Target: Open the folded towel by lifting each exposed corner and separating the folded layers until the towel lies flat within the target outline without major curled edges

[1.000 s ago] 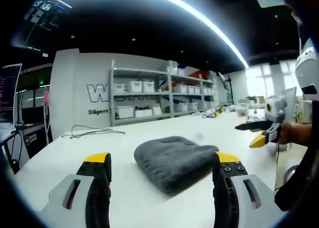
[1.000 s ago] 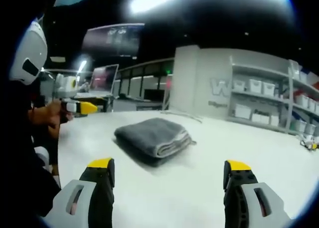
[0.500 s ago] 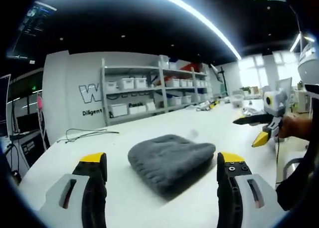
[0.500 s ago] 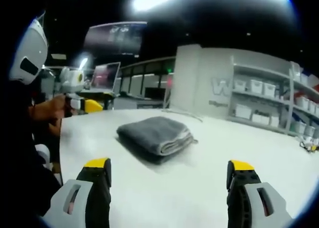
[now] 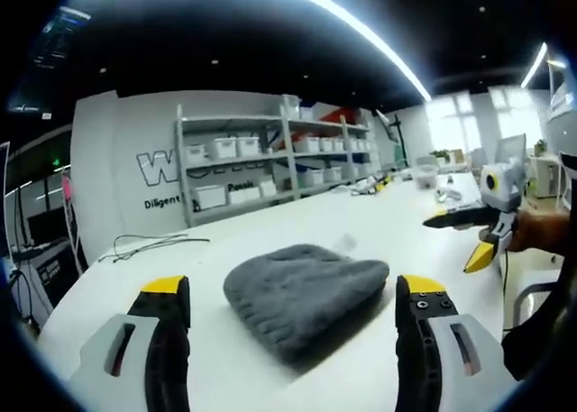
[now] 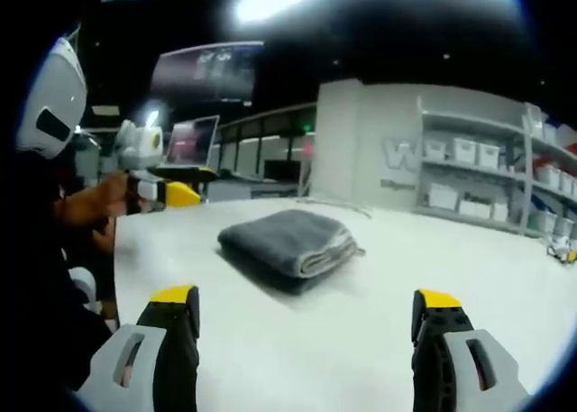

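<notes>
A grey towel (image 5: 302, 293) lies folded into a thick pad on the white table (image 5: 379, 215), just beyond my left gripper (image 5: 293, 288). That gripper is open, its yellow-tipped jaws standing wide to either side of the towel, short of touching it. In the right gripper view the towel (image 6: 288, 241) shows its stacked layers along the near right edge. My right gripper (image 6: 306, 297) is open and held back from the towel over bare table (image 6: 451, 250). The right gripper (image 5: 469, 236) also shows at the right of the left gripper view, and the left gripper (image 6: 167, 191) at the left of the right gripper view.
Shelves with white bins (image 5: 270, 164) line the back wall beyond the table. A loose cable (image 5: 149, 243) lies on the far left of the table. Monitors (image 6: 194, 141) stand behind the table's far side. A person's hand (image 6: 90, 205) holds the other gripper.
Both views have drifted a little with the hands. The towel lies folded as before, and both grippers have stayed open and empty.
</notes>
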### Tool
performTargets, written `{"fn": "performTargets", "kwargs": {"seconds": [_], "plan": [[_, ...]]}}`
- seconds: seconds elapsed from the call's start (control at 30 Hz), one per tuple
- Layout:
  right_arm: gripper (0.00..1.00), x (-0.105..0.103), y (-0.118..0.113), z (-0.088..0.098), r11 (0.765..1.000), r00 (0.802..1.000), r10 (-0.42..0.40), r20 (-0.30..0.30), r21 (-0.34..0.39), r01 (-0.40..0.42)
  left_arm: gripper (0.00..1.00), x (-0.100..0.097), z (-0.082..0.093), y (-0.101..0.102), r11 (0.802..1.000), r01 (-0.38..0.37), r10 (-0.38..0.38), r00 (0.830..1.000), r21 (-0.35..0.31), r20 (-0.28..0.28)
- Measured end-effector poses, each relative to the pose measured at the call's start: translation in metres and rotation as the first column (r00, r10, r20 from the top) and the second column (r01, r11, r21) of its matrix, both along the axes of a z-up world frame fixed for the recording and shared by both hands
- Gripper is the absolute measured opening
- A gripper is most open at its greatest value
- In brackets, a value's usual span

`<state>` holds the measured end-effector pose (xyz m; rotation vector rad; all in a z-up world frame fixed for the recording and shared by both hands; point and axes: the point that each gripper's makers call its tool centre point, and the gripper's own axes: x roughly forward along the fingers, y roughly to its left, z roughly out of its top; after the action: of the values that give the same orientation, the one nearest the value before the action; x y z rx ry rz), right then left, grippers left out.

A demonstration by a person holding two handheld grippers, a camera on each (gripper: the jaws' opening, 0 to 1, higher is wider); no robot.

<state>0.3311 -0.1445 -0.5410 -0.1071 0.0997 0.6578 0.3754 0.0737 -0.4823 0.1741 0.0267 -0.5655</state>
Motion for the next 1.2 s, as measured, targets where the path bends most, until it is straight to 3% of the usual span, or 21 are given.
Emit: {"fn": "performTargets", "kwargs": {"seconds": [0.4,0.5,1.2], "plan": [[1.00,0.000,0.002,-0.001,1.000,1.000,0.005,-0.007,0.021,-0.005,0.99,0.009,-0.004,-0.013,0.999,0.027,-0.026,0.999,0.026,-0.043],[1.00,0.000,0.003,-0.001,1.000,1.000,0.006,-0.006,0.019,-0.005,0.96,0.011,-0.001,-0.014,0.999,0.018,-0.017,1.000,0.046,-0.014],[1.00,-0.002,0.004,-0.002,1.000,1.000,0.009,-0.004,0.008,-0.009,0.89,0.015,-0.004,-0.031,0.994,0.061,-0.060,0.998,0.088,-0.015]]}}
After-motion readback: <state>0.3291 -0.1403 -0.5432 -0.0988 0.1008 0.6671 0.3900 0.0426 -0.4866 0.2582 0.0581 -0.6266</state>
